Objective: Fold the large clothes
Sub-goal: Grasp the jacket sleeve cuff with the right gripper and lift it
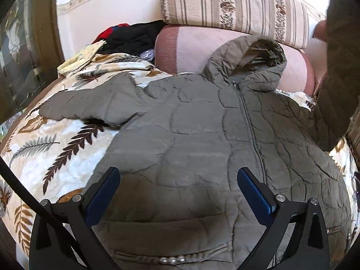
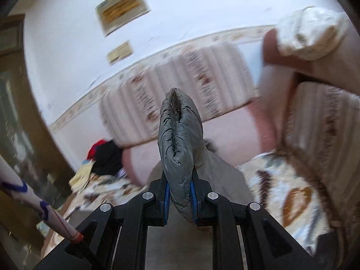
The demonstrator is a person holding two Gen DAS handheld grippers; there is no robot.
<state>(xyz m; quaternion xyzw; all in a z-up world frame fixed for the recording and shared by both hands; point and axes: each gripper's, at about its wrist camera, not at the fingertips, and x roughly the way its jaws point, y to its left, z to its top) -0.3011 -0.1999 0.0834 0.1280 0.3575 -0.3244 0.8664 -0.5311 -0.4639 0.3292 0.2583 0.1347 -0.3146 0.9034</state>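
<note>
Left wrist view: a grey-green quilted jacket (image 1: 191, 135) is seen spread front-up on a leaf-patterned bedspread (image 1: 56, 148), its zip closed and its hood (image 1: 254, 56) propped against a pink bolster (image 1: 186, 47). One sleeve (image 1: 85, 105) is laid out flat toward the left edge of the picture; the other sleeve is raised at the right edge of that picture. The left gripper (image 1: 178, 174) is held over the lower front of the jacket with its jaws spread wide, and nothing is gripped between the blue pads (image 1: 102, 199). A striped cushion (image 1: 234, 6) is stacked on the bolster, and a heap of dark and red clothes (image 1: 130, 36) is seen beside it.

Right wrist view: the right gripper (image 2: 180, 187) is closed almost fully on the jacket's cuff (image 2: 178, 135), which is squeezed between the blue pads and stands up beyond the fingertips, its fuzzy lining visible along the opening. The rest of the sleeve is seen hanging down behind toward the bedspread. Much of this picture is blurred. Two framed pictures (image 2: 122, 7) are seen on the pale wall
</note>
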